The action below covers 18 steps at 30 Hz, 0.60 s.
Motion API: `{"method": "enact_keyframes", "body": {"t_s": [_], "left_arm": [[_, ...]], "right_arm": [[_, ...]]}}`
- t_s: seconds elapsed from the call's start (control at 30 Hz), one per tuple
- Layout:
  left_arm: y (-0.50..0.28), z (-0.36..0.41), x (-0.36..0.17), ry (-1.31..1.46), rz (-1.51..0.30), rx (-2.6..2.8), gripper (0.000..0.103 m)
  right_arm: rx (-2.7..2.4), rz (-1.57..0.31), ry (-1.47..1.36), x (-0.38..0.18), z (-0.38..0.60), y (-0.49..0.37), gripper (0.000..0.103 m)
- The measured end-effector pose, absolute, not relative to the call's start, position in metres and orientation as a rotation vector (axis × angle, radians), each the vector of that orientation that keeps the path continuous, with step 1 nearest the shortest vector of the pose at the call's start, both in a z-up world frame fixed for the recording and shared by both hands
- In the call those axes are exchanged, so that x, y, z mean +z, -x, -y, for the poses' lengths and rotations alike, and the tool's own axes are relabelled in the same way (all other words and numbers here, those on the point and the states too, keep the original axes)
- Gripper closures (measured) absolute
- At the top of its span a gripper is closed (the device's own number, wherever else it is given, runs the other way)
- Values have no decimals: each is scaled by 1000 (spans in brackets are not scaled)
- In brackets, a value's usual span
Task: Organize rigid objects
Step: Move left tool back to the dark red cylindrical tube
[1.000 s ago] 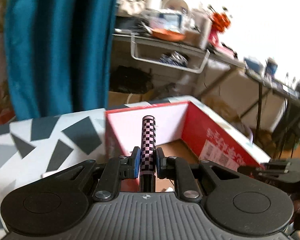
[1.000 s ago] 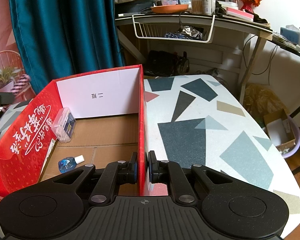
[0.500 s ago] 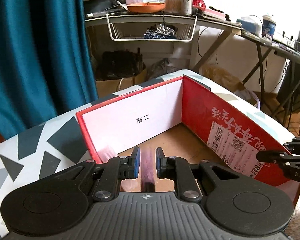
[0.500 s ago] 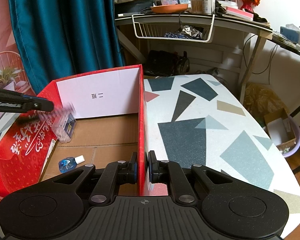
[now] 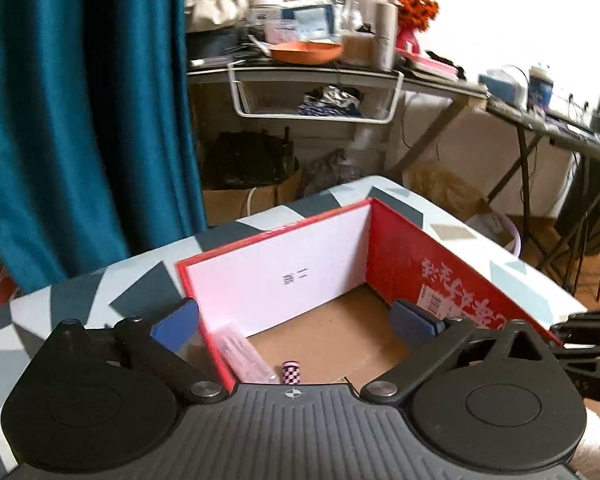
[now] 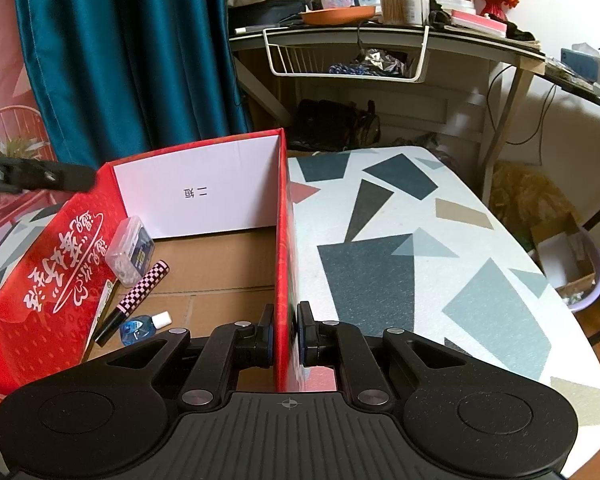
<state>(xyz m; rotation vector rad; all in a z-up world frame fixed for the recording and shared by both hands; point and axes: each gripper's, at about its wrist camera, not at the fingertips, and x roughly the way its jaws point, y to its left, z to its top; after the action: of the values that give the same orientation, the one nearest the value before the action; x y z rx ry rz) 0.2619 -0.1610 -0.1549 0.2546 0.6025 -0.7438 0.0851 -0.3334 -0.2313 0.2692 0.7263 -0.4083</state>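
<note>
A red cardboard box [image 6: 60, 256] with a brown floor stands on the patterned table [image 6: 420, 240]. My right gripper [image 6: 286, 336] is shut on the box's right wall [image 6: 282, 240]. Inside lie a pink-and-black checkered pen [image 6: 140, 292], a clear plastic case [image 6: 130, 250] and a small blue bottle [image 6: 140, 326]. My left gripper [image 5: 296, 324] is wide open and empty above the box [image 5: 400, 260]. The pen's end [image 5: 291, 372] shows on the floor below it, beside the clear case [image 5: 244, 352]. The left gripper also shows as a dark bar in the right wrist view [image 6: 36, 174].
A teal curtain [image 6: 120, 52] hangs behind the table. A cluttered desk [image 6: 380, 28] with a white wire basket [image 6: 348, 60] stands at the back. A cardboard box and a lilac tub [image 6: 572, 264] sit on the floor to the right.
My left gripper moved over the box, opened wide and let go of the checkered pen, which now lies on the box floor. My right gripper stayed shut on the box wall.
</note>
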Motion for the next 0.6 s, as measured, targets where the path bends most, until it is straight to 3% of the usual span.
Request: {"method": "enact_keyframes", "body": {"t_s": [0.27, 0.6], "left_arm": [[-249, 107, -138, -186, -546, -598, 0], [-241, 32, -162, -85, -589, -357, 0]], "right_arm": [[-408, -722, -282, -232, 335, -85, 93], [-407, -719, -286, -232, 335, -85, 93]]}}
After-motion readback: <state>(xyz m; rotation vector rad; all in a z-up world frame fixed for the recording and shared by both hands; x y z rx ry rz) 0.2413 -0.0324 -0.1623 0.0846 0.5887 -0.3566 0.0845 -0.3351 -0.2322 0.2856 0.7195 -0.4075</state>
